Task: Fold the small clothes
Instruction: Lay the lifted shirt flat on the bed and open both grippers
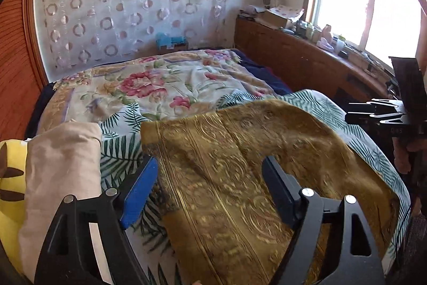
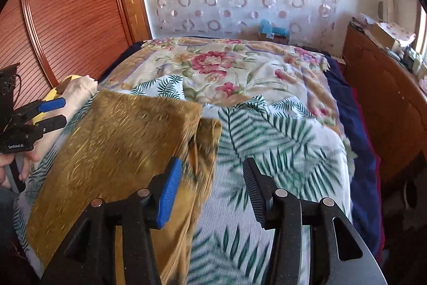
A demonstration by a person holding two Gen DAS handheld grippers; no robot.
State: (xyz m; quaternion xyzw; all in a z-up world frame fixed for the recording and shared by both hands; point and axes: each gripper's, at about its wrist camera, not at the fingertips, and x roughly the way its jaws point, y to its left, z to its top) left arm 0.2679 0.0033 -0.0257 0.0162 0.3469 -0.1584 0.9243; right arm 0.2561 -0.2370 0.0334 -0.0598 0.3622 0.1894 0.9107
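A golden-brown patterned cloth (image 1: 240,164) lies spread on the palm-leaf sheet (image 1: 120,151) of the bed, slightly rumpled. My left gripper (image 1: 210,164) hovers over the cloth's near left part with its blue and black fingers wide apart; nothing is pinched. In the right wrist view the same cloth (image 2: 120,146) lies at the left with its right edge doubled over. My right gripper (image 2: 212,164) stands open beside that edge, its gap over the bare palm-leaf sheet (image 2: 267,138). Each gripper shows in the other's view: the right gripper (image 1: 349,111), the left gripper (image 2: 62,112).
A beige folded cloth (image 1: 61,164) and a yellow cushion (image 1: 10,178) sit at the bed's left. A floral quilt (image 1: 160,82) covers the far half. A wooden cabinet (image 1: 307,58) with clutter runs under the window, and a wooden wardrobe (image 2: 66,4) stands at the left.
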